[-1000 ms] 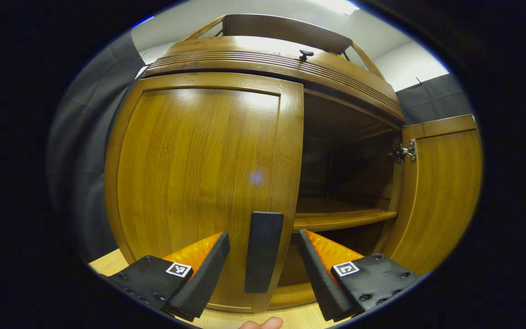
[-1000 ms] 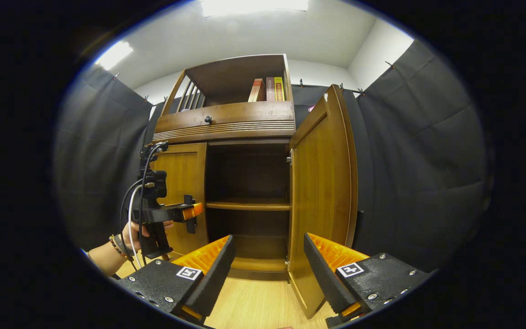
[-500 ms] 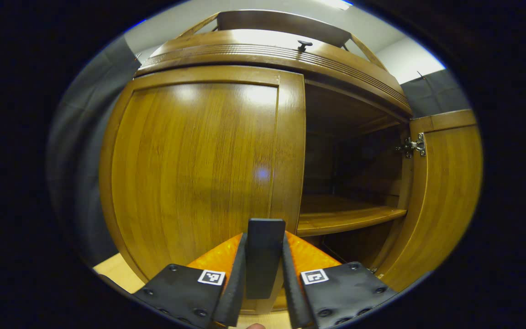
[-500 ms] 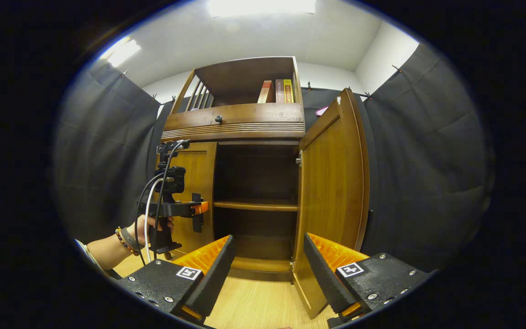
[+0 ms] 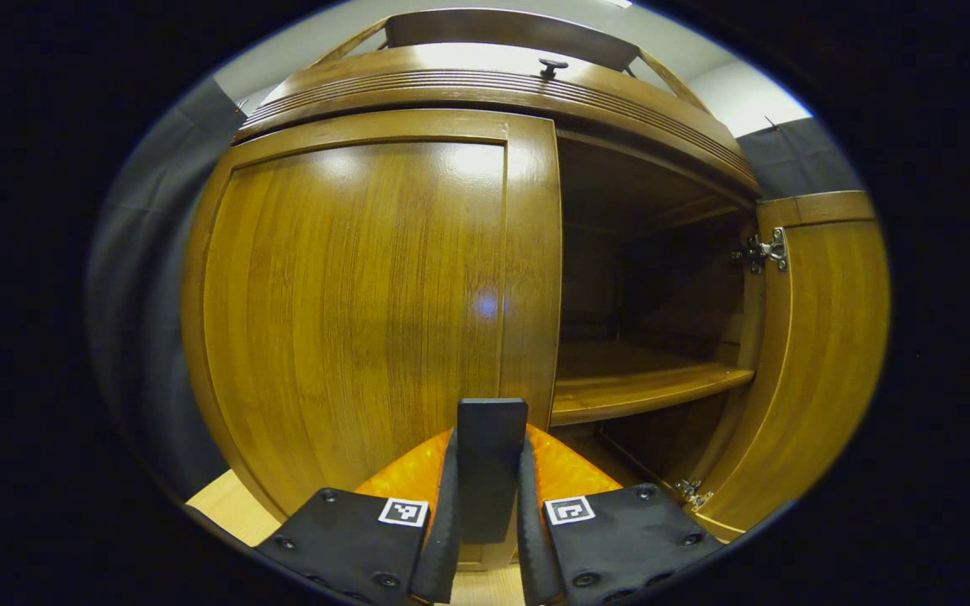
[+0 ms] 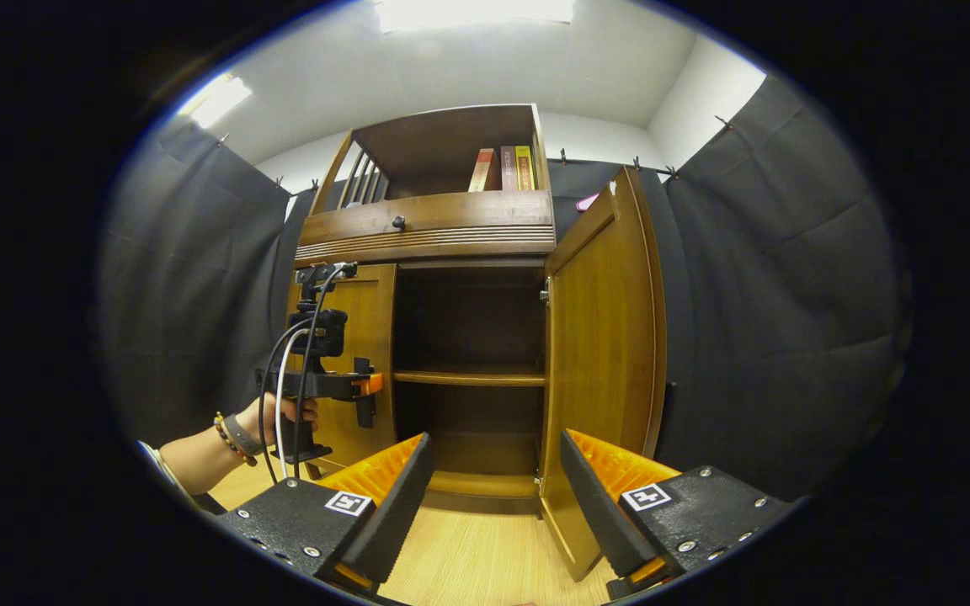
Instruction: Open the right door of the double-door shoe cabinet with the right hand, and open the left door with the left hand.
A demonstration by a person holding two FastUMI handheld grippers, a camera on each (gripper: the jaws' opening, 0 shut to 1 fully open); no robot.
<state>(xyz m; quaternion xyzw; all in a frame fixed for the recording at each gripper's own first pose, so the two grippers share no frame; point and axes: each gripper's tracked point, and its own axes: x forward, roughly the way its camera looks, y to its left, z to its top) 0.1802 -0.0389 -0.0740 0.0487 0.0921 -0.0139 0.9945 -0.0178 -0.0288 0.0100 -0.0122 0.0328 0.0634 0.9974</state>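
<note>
- A second ago our left gripper (image 5: 487,505) had its two fingers wide apart, one on each side of the black handle (image 5: 490,467). Now both fingers press on that handle, so we have a firm hold.
- The handle sits low on the inner edge of the left door (image 5: 375,311). That door looks closed, flat against the shoe cabinet (image 6: 451,337).
- In the right gripper view we see our left hand (image 6: 279,414) holding its tool right at that door.
- The right door (image 6: 607,362) stands wide open, swung out to the side. We can see the shelf (image 6: 468,377) and the dark space inside.
- Our right gripper (image 6: 492,497) has its fingers apart and holds nothing. It hangs back from the cabinet, over the wooden floor (image 6: 468,564).
- So we think half the job is done. The grab was the new bit, and the next thing is to pull the left door toward us. We should pull gently in a curve, or the handle may slip out.
</note>
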